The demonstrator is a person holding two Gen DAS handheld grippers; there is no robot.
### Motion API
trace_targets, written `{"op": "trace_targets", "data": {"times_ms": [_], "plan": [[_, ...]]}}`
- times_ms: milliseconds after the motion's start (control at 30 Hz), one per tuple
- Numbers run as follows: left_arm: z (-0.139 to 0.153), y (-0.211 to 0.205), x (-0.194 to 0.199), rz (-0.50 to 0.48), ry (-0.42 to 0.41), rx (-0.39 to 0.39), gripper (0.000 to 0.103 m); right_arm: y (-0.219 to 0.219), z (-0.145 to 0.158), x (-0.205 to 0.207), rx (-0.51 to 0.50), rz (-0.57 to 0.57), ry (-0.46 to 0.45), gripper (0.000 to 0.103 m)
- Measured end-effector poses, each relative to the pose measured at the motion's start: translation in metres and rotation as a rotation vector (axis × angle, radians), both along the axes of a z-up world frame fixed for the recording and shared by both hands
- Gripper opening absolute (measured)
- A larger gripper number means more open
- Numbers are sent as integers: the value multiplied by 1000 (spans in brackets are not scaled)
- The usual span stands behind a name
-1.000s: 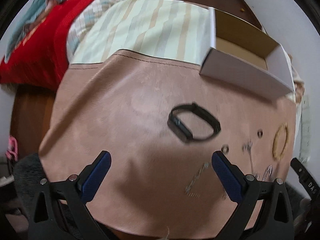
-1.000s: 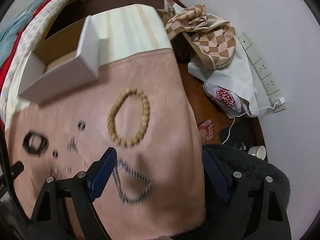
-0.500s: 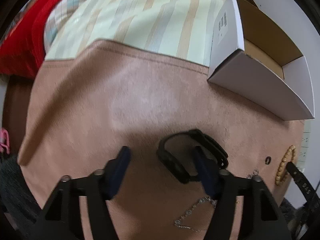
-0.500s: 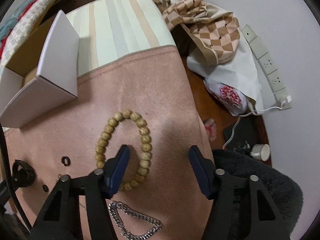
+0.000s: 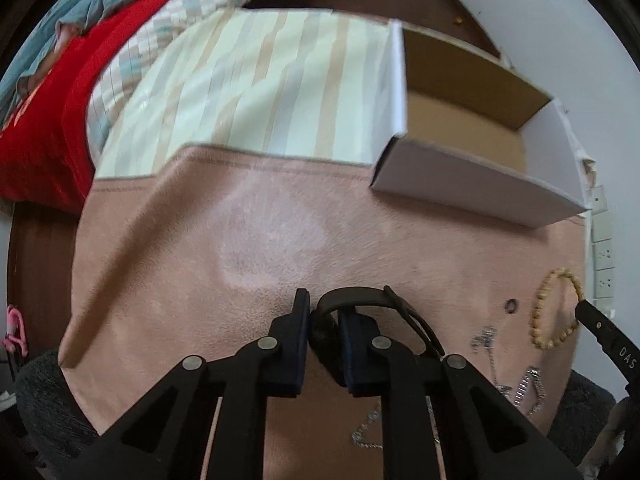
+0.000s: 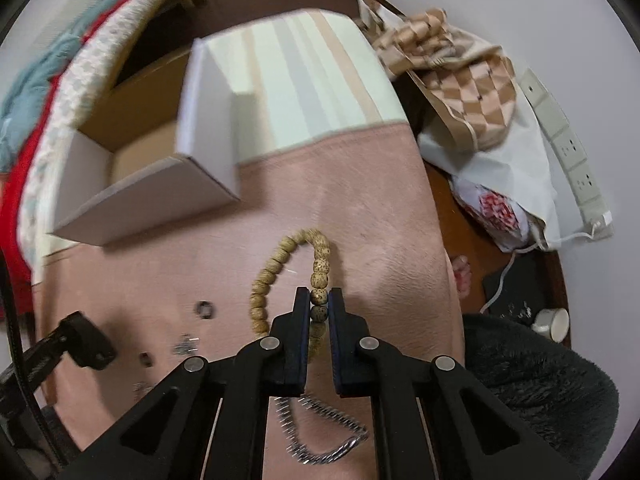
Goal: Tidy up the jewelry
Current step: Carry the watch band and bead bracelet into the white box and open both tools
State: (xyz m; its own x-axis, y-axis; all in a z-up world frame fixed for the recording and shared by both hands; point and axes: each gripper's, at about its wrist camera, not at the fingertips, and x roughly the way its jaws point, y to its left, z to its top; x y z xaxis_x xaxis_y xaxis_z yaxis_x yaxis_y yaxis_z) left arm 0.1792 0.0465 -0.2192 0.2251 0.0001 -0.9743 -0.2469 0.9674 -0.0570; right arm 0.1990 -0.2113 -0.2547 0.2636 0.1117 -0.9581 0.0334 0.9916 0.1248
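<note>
Black strap band: looped, smooth, on the pink cloth near centre, clenched at its near end by the left tool. Small dark ring and thin silver chains lie to its right. Wooden bead bracelet: tan, speckled beads, pinched on its right side by the right tool. Heavy silver chain lies nearer, under that tool. Open white cardboard box sits far, right of the striped cloth.

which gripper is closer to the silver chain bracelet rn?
Right. The right gripper is shut on the bead bracelet, with the silver chain bracelet directly beneath its fingers. The left gripper is shut on the black watch band, across the mat.
</note>
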Motion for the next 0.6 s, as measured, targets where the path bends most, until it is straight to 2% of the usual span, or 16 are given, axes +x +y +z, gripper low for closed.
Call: {"op": "trace_targets", "data": {"times_ms": [167,367,467,600], "plan": [[48,0,-8,-48,-89,-20,11,9,52,-3,63,45,-92,9],[86,-21,23,-83,-165,-65,11,33,123,15,110,131,-212,9],[94,-19,50,-88,-179,-73,11,47,138,36,113,166,-235,9],[82,-14,88,-89,-162,-82,11,63,130,76,117,191,-210,9]]}}
